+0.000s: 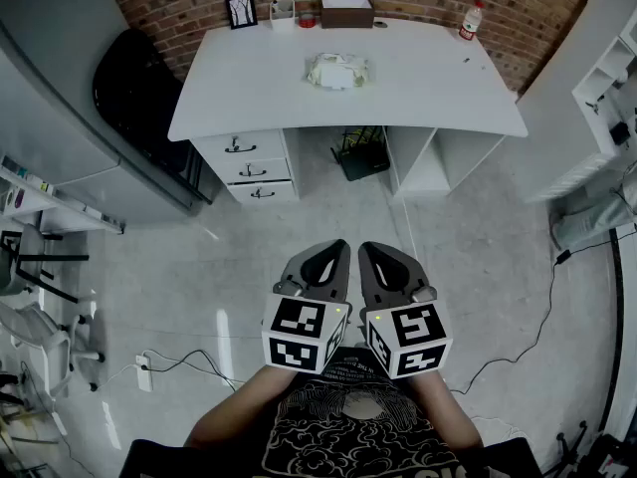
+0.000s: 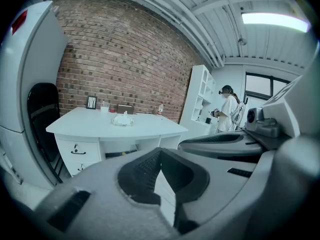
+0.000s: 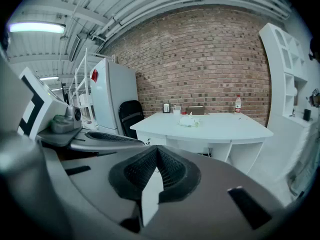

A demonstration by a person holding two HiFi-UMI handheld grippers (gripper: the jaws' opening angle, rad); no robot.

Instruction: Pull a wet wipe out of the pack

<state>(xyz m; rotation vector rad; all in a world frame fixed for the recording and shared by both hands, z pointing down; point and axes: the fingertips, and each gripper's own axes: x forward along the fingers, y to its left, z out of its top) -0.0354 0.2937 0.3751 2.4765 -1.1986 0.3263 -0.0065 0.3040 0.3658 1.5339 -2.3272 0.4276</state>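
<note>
The wet wipe pack (image 1: 337,71) lies on the white desk (image 1: 259,88) far ahead, a whitish crumpled packet with a wipe sticking up. It shows small in the left gripper view (image 2: 123,120) and the right gripper view (image 3: 190,121). My left gripper (image 1: 333,248) and right gripper (image 1: 373,250) are held side by side close to the person's body, over the floor, well short of the desk. Both are shut, pads meeting at the tips, with nothing between them (image 2: 160,152) (image 3: 157,149).
The desk carries a picture frame (image 1: 241,10), a cup (image 1: 283,10), a brown box (image 1: 346,12) and a bottle (image 1: 470,20). Drawers (image 1: 249,165) sit below, a black chair (image 1: 139,88) to the left, white shelves (image 1: 607,98) right. Cables and a power strip (image 1: 144,371) lie on the floor. A person (image 2: 230,109) stands by the shelves.
</note>
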